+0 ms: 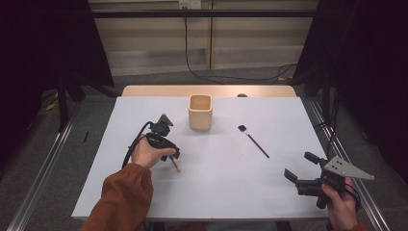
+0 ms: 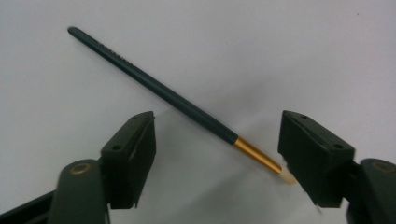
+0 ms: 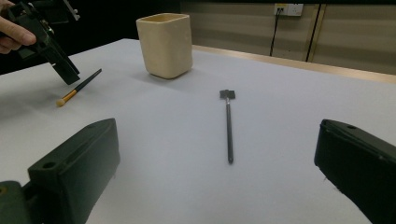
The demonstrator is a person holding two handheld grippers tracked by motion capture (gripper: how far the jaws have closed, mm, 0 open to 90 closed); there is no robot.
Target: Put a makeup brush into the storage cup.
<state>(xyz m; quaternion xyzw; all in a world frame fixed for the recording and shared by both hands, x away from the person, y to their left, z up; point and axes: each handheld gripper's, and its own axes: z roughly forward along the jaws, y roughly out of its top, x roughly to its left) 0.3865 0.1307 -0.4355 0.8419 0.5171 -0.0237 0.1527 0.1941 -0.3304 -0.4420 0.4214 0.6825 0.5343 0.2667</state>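
Straddling slim gold-ferruled brush [image 2: 187,108], left gripper [image 2: 217,142]

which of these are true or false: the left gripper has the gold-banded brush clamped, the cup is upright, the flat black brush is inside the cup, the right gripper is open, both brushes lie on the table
1. The left gripper has the gold-banded brush clamped. False: its jaws stand open on either side of the brush, which lies on the table.
2. The cream cup stands upright. True.
3. The flat black brush is inside the cup. False: it lies on the table, apart from the cup.
4. The right gripper is open. True: its jaws are wide apart and hold nothing.
5. Both brushes lie on the table. True.
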